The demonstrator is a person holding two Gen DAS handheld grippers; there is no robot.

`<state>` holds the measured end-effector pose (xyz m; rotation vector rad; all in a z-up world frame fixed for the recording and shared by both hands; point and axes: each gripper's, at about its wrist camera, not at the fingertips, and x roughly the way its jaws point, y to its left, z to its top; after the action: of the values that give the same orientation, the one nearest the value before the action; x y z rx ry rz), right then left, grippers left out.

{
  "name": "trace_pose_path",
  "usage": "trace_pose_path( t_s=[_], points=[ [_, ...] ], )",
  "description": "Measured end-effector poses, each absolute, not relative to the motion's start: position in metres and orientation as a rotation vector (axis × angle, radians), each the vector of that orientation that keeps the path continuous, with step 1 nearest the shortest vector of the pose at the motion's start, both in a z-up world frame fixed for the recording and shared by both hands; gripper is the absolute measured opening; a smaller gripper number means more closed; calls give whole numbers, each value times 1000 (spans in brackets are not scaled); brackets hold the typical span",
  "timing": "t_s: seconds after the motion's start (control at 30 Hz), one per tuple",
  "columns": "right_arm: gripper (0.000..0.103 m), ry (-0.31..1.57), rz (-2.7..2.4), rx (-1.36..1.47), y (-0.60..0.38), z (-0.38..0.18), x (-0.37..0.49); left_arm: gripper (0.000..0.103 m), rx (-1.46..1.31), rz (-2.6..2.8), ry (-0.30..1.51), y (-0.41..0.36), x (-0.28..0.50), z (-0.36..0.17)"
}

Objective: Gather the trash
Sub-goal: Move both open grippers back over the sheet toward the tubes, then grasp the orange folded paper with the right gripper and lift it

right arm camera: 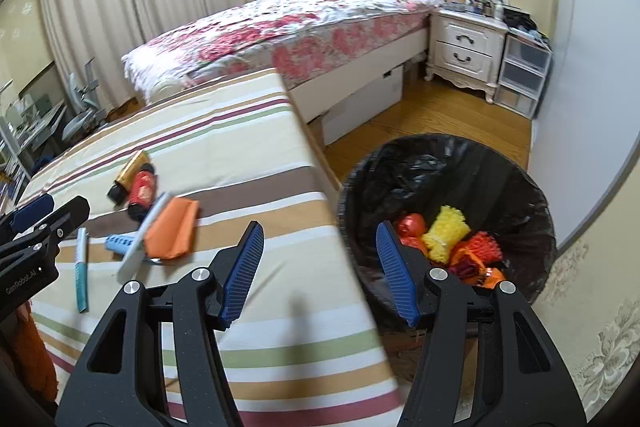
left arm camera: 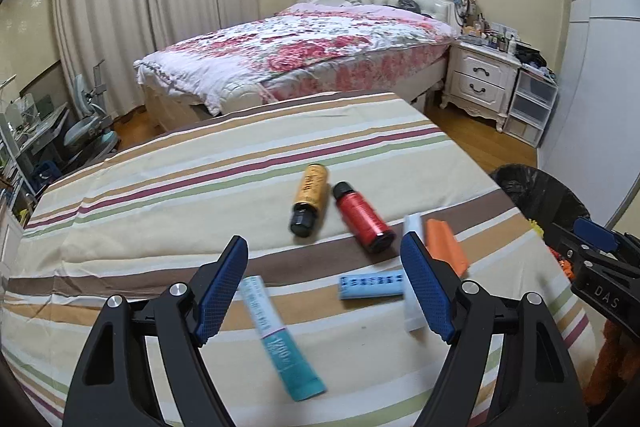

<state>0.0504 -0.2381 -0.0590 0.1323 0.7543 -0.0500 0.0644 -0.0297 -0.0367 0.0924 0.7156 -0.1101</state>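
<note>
On the striped table [left arm camera: 160, 187] lie a gold bottle [left arm camera: 309, 199], a red bottle [left arm camera: 362, 221], an orange packet [left arm camera: 446, 247], a white tube [left arm camera: 412, 307], a light blue tube [left arm camera: 370, 286] and a teal-white tube [left arm camera: 280, 337]. My left gripper [left arm camera: 324, 287] is open and empty, low over the blue and teal tubes. My right gripper [right arm camera: 320, 267] is open and empty, over the table's right edge beside the black-lined bin [right arm camera: 520, 187]. The bin holds red, yellow and orange trash [right arm camera: 446, 233]. The orange packet [right arm camera: 174, 227] and the bottles [right arm camera: 140, 187] also show in the right wrist view.
A bed with a floral cover [left arm camera: 300, 47] stands behind the table. A white nightstand [left arm camera: 478, 81] and plastic drawers [left arm camera: 532, 107] stand at the right wall. A desk and chair [left arm camera: 80, 131] are at the far left. Wooden floor [right arm camera: 440, 115] lies between bed and bin.
</note>
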Motion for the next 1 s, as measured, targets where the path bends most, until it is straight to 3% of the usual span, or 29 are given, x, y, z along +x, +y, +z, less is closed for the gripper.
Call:
trace_pose_path(
  t_s=[0.33,0.67,0.97,1.0],
  points=[
    [57,782,69,56,-173,-61,63,76,22,35,756,52,54,-53],
    [57,809,102,8,-138,-69,83,76,-25,82,781,82,50,-62],
    [44,850,92,11,-139,-80,89,76,-29,64,799,77,53,-70],
    [37,855,96,13,-139,-80,89,76,-29,63,800,77,53,-70]
  ],
)
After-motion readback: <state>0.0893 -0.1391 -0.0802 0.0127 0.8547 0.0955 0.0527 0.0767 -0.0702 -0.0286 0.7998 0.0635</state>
